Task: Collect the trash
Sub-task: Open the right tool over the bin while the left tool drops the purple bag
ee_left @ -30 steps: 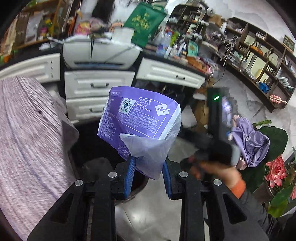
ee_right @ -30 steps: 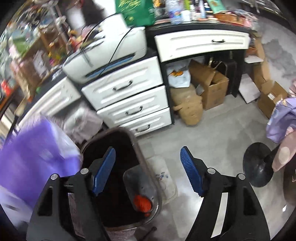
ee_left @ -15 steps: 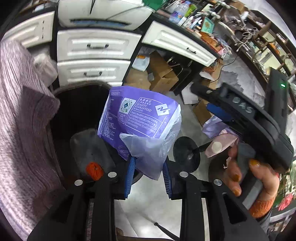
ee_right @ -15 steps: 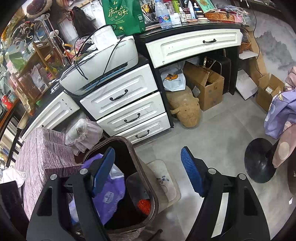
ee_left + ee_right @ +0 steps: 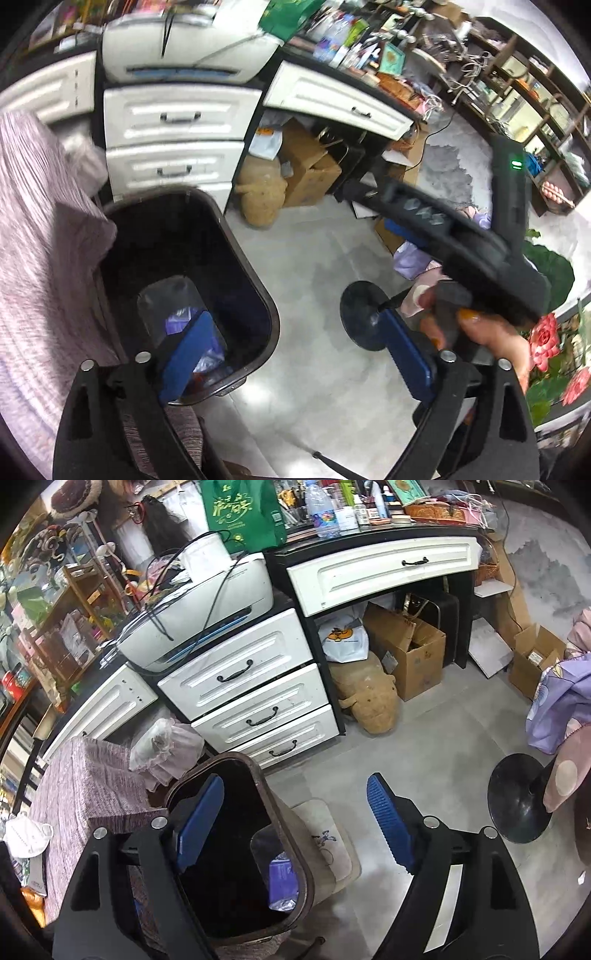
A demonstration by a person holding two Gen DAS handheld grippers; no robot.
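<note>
Purple bag (image 5: 282,880), seemingly loose in the bin (image 5: 258,291), beneath the down-tilted left claw (image 5: 295,354), jaws just sprung wide, empty.

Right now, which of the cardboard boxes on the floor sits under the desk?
The large open cardboard box, beside the tan stuffed sack beneath the desk drawer. The smaller box stands out on the floor at the right.

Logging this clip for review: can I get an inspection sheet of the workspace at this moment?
Surface: grey floor, bare in the middle.
Job's things: purple packet lies inside the dark bin.
Clutter: cardboard box, white mask on the striped cloth.
Grippers: left gripper open, jaws just opened, nothing between them; right gripper open, empty.
Cables: black cables over the printer.
Surroundings: white drawers, crowded shelves.
</note>
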